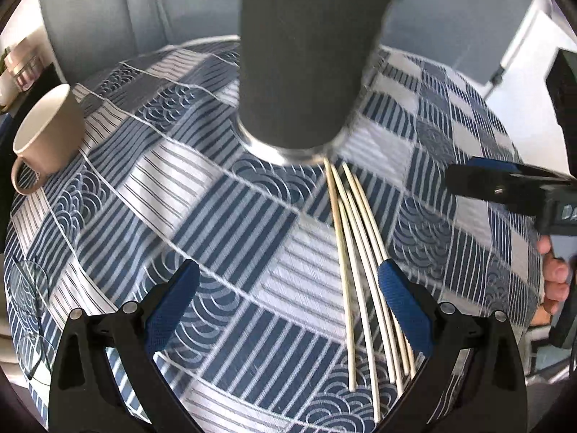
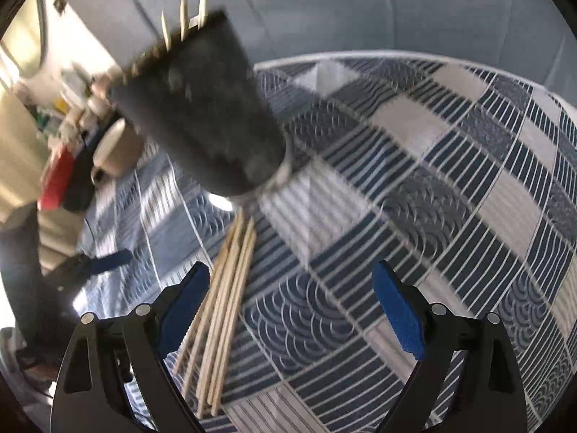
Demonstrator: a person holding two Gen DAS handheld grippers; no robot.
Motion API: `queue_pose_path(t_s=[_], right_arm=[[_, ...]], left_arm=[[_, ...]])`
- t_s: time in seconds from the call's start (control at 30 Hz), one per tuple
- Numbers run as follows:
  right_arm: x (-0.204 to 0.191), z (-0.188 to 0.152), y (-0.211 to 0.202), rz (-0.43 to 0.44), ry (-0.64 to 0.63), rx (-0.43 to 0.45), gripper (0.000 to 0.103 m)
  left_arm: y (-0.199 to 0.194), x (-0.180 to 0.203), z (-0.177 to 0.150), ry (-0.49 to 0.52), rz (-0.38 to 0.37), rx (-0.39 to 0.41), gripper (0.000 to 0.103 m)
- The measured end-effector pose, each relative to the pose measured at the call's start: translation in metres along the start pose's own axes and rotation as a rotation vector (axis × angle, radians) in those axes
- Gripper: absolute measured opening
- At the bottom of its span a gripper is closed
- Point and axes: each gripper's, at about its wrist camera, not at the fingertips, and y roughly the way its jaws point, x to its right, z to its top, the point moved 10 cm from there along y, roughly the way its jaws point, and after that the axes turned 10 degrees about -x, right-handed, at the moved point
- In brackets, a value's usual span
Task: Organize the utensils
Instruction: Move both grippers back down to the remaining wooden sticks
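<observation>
A tall dark utensil holder [image 1: 306, 57] with a metal base stands on the patterned tablecloth [image 1: 202, 195]; in the right wrist view the holder [image 2: 202, 108] has several chopstick tips poking above its rim. Several pale chopsticks [image 1: 364, 274] lie on the cloth in front of it, running from its base toward me. My left gripper [image 1: 288, 278] is open just above the cloth, its right finger beside the chopsticks. My right gripper [image 2: 290, 281] is open too, with the same chopsticks [image 2: 223, 303] by its left finger. The right gripper [image 1: 505, 184] shows in the left view at right, hand-held.
A beige mug [image 1: 47, 137] stands at the table's left edge. A clear glass [image 1: 29, 288] sits at the near left. Cluttered items, including something red [image 2: 57, 176], lie beyond the mug. The table's far edge meets a grey wall.
</observation>
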Motion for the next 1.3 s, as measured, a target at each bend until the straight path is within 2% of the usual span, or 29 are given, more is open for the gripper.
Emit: queue_pose_path(t_s=[0.27, 0.43, 0.67, 0.8, 0.93, 1.07, 1.3], right_arm=[[-0.015, -0.024, 0.034, -0.062, -0.052, -0.081, 0.087], [-0.019, -0.03, 0.045, -0.133, -0.087, -0.097, 0.087], [-0.016, -0.033, 0.054, -0.177, -0.104, -0.118, 0.087], [-0.016, -0.033, 0.056, -0.202, -0.12, -0.117, 0.087], [-0.016, -0.034, 0.056, -0.206, -0.119, -0.129, 0.087], [-0.019, -0.042, 0.057, -0.249, -0.168, -0.163, 0.088], [-0.006, -0.049, 0.048, -0.29, -0.161, -0.182, 0.087]], left_arm=[[0.013, 0.005, -0.024, 0.046, 0.039, -0.049, 0.097], [0.014, 0.01, -0.029, 0.047, 0.029, -0.052, 0.097], [0.021, 0.013, -0.039, 0.101, 0.074, -0.07, 0.097], [0.023, 0.006, -0.043, 0.066, 0.066, -0.079, 0.097], [0.024, -0.002, -0.046, 0.078, 0.113, -0.084, 0.097], [0.022, -0.009, -0.048, 0.065, 0.116, -0.082, 0.097], [0.02, -0.026, -0.051, 0.021, 0.137, -0.081, 0.098]])
